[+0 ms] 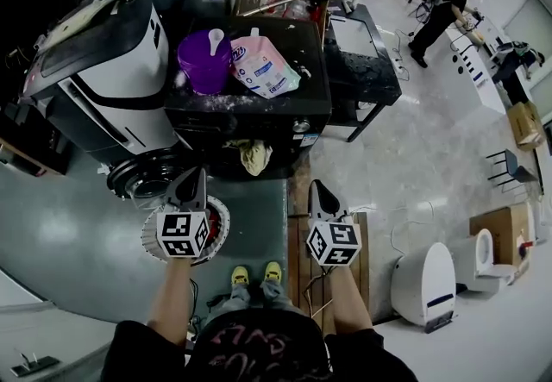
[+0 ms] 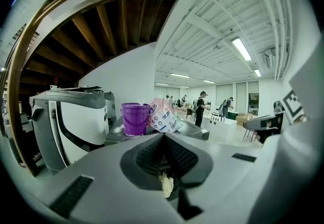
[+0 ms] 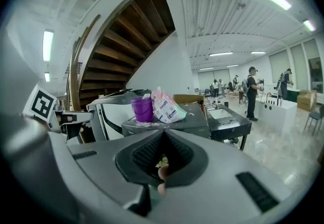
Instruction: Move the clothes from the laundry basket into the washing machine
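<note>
**Both grippers held before the open washing machine (image 1: 289,109).** The left gripper (image 1: 200,173) and the right gripper (image 1: 316,185) are held side by side and pointed at the machine's front. In each gripper view the jaws are seen pressed together, and no cloth is clamped between them. A pale scrap is glimpsed through the gap below each pair of jaws. It is judged to be background, probably the garment, and not a held thing.

The garment (image 1: 253,156) is draped over the lower lip of the front opening, partly in and partly out. The round door (image 1: 138,180) is swung wide to the left, so the opening is left free.

The laundry basket (image 1: 222,218) is set on the floor just before the door, under the left gripper. Its inside is covered by that gripper's marker cube, so whether clothes lie in it cannot be told.

On the machine's top a purple bucket (image 1: 203,61) is stood by the left edge. A detergent pouch (image 1: 263,68) is laid touching it, toward the middle; both are clear of the opening.

A white-and-black appliance (image 1: 103,78) is placed at the machine's left side and a black table (image 1: 366,70) beside its right edge. The garment's hanging end is judged the next thing to be pushed in. The left approach is crowded by door and basket.
</note>
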Demonstrator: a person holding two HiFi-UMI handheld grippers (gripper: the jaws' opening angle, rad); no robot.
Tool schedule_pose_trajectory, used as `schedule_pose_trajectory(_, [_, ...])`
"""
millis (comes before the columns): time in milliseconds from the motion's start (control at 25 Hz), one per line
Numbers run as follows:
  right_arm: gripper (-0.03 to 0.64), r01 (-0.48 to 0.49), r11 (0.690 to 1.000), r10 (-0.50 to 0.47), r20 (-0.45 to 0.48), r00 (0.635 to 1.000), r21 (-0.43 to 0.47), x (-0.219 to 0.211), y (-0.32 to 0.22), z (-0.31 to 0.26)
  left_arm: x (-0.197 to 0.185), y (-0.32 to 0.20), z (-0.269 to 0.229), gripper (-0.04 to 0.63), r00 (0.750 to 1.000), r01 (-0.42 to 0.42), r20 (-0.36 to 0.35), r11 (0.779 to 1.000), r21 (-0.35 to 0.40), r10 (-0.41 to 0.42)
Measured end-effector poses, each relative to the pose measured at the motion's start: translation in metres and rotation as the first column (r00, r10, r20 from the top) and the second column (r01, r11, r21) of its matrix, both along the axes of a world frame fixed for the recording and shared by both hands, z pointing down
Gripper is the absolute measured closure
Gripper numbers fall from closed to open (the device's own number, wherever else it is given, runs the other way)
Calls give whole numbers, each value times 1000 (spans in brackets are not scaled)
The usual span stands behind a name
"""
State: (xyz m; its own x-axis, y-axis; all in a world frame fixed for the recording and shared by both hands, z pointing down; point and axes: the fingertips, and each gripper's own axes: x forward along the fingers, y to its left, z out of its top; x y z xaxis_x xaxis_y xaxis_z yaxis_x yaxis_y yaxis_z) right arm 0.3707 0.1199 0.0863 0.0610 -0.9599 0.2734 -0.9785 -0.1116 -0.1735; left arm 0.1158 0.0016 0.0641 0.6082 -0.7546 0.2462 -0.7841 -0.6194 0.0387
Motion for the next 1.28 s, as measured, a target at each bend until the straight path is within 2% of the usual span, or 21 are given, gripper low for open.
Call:
schedule_pose_trajectory(360, [614,27,998,-28,16,999,54,-6,0,-32,-18,15,-31,584,1000,14,5,999,51,-14])
schedule_pose_trajectory(680, [614,50,994,-53,26,998,99,-11,-9,-60,-35,14,-48,584,999,38,-37,997,70,-35])
schedule_pose_trajectory(1280, [614,50,992,-50,-1,999,118,-10,-10,-77,-40,9,-75,584,998,36,-52,992,121,-30])
